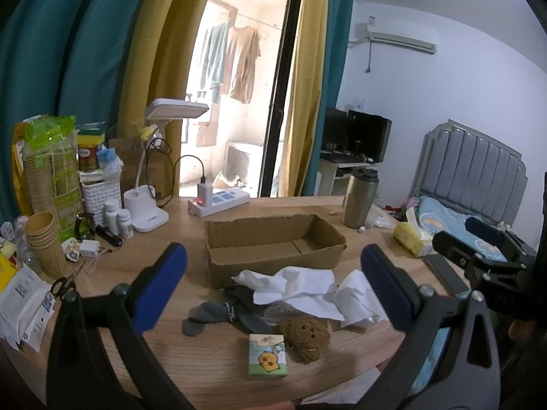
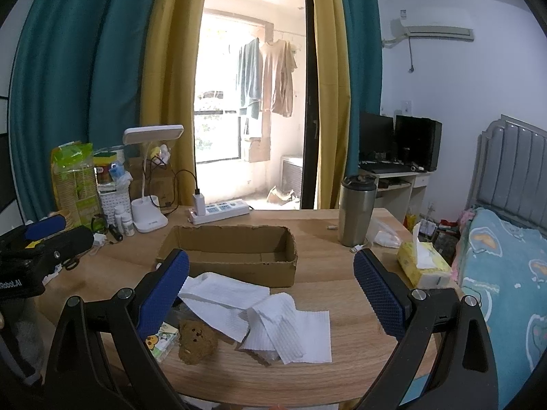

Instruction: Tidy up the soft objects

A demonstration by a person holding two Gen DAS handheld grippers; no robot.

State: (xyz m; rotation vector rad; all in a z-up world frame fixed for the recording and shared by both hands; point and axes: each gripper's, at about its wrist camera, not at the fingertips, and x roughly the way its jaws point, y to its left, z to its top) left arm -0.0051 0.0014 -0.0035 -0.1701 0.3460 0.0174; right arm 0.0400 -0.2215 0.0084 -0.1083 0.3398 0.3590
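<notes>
A wooden counter [image 2: 342, 369] fills the near part of the room, with curtains and a bright balcony door beyond it and a bed to the right. On the counter's far middle sits an open cardboard box [image 2: 236, 263], empty as far as can be seen, its long side running left to right.

Just in front of the box lies a loose heap of soft things. White paper towels [image 2: 273, 324] spread across the middle, overlapping one another and nearly touching the box's near wall. Grey socks [image 1: 218, 314] lie at the left of the heap, partly under the towels. A small brown plush bear [image 1: 306, 340] rests near the counter's front edge, just beside a small tissue pack [image 1: 268, 357] printed with a cartoon duck.

Both claws hover above the near edge, each with its blue pads spread wide and nothing between them. The left claw [image 1: 273, 287] faces the socks, bear and tissue pack. The right claw [image 2: 271, 290] looks down on the towels, with the bear low to its left.

The right claw seems nearer the towels, the left nearer the bear and socks. The box lies straight ahead, beyond the heap, so any lift likely carries forward.
</notes>
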